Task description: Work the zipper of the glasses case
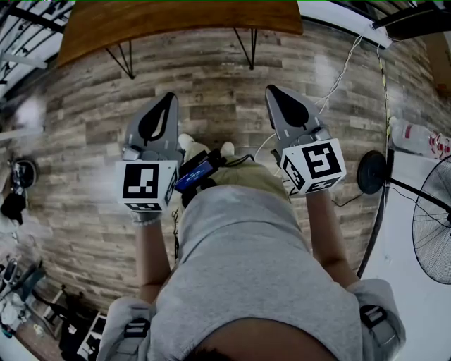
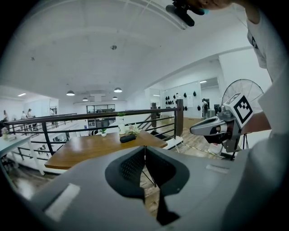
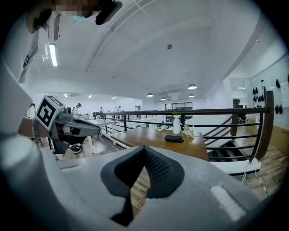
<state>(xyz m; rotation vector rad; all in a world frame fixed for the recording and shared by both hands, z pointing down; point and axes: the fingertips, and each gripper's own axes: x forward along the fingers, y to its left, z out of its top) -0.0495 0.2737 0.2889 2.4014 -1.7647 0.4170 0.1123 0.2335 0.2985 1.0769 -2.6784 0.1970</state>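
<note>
A dark glasses case [image 2: 128,138] lies on a wooden table [image 2: 90,151] some way ahead; the right gripper view also shows this case [image 3: 174,138]. I cannot see the case in the head view, where only the table's edge [image 1: 176,21] appears at the top. The person stands back from the table and holds both grippers out at chest height over the plank floor. My left gripper [image 1: 168,99] is shut with nothing in it, jaws meeting at the tip [image 2: 145,148]. My right gripper [image 1: 271,90] is shut and empty too [image 3: 144,148].
A dark metal railing [image 3: 189,112] runs behind the table. A white vase with flowers [image 3: 177,126] stands near the case. A standing fan [image 1: 433,218] and its round base [image 1: 371,171] are at the right, with cables [image 1: 338,77] across the floor.
</note>
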